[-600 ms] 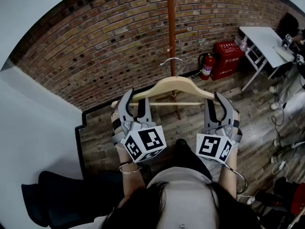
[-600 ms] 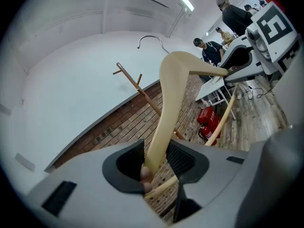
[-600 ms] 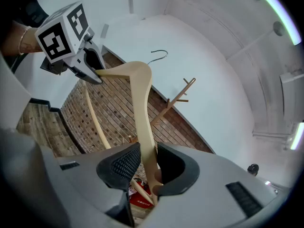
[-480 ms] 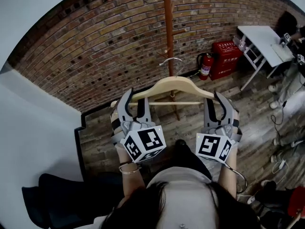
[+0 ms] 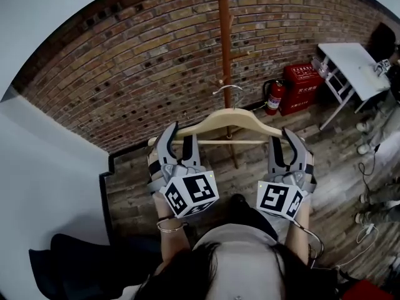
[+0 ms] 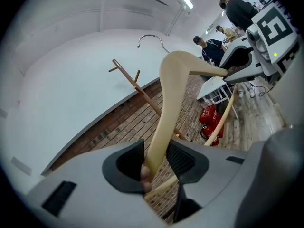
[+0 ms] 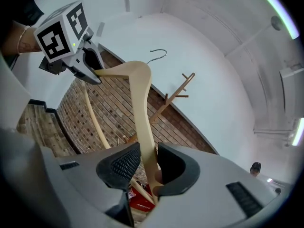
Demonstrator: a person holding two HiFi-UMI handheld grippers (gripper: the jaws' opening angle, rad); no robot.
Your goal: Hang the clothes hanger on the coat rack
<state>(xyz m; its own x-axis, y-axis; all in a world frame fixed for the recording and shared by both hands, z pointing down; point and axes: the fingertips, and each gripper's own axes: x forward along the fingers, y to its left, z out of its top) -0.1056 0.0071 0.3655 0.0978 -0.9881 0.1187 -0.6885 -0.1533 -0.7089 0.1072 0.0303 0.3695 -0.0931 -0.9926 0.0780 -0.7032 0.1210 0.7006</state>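
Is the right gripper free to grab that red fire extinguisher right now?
Probably not: the right gripper is shut on the hanger, and the extinguisher stands well beyond it.

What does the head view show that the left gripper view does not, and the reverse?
Only the head view: the marker cube of the left gripper and a bracelet on the wrist behind it. Only the left gripper view: a ceiling light and people standing far off. Both: the wooden clothes hanger gripped at its two ends, the coat rack, the right gripper and the brick wall.
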